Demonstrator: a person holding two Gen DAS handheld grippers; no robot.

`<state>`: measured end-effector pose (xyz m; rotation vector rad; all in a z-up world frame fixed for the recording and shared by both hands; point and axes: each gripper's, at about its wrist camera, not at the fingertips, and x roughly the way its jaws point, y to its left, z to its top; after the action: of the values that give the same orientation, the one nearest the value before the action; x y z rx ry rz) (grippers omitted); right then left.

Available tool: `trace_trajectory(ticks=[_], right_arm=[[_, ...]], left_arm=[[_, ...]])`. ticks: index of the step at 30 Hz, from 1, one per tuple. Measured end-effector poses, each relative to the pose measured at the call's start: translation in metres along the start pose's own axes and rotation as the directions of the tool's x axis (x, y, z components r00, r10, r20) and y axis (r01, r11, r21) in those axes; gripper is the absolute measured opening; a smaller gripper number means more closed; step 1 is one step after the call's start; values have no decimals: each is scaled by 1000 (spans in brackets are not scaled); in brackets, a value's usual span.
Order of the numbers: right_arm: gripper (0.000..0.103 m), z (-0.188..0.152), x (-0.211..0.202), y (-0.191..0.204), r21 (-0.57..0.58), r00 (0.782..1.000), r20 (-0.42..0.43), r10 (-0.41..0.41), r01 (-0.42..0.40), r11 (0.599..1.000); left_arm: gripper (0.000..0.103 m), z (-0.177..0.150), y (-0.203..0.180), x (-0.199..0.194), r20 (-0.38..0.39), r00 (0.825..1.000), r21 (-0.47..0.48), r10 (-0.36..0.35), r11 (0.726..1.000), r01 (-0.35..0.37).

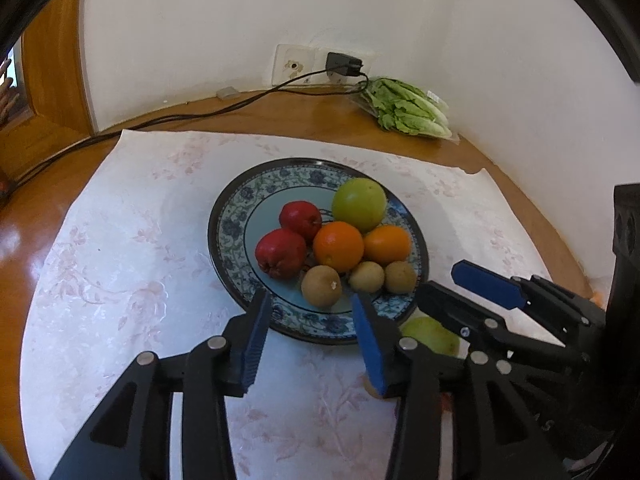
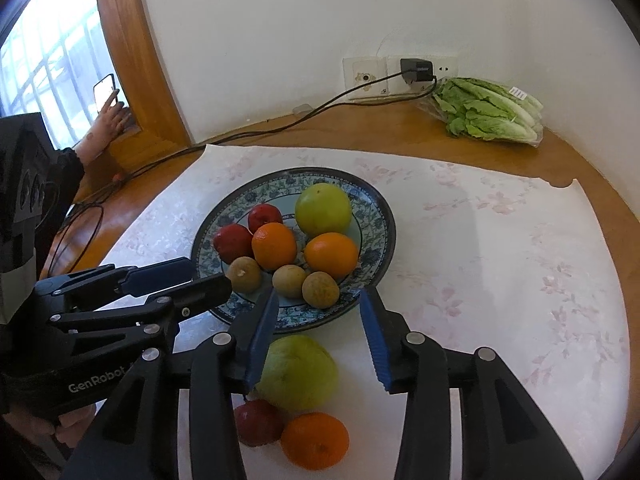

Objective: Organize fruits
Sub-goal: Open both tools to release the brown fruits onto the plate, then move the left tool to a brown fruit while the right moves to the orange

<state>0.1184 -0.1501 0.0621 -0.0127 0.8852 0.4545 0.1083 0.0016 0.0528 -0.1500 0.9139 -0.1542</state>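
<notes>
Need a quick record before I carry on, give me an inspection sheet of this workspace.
Surface: wooden table, floral sheet.
Job's things: plate holding eight fruits; pear, red fruit, orange on the sheet.
Clutter: bagged lettuce.
Grippers: left gripper, right gripper open, empty.
Cables: charger cable across the table.
Surroundings: wall socket, window, someone's hand with phone.
</notes>
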Motion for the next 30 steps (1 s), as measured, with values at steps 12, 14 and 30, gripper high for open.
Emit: trace_trajectory(ticks=[12, 14, 30], right_arm=[[44, -7, -30, -7, 23, 999, 32, -16, 16, 1000], [44, -10, -34, -8, 29, 999, 33, -18, 17, 999], [44, -43, -53, -13, 48, 1000, 13, -16, 16, 999]], left_arm=[[45, -5, 2, -19, -3, 1000, -7, 7, 1000, -7], [45, -8, 4, -22, -4, 1000, -12, 4, 1000, -4], [46, -23, -6, -23, -35, 999, 4, -10, 1000, 10]])
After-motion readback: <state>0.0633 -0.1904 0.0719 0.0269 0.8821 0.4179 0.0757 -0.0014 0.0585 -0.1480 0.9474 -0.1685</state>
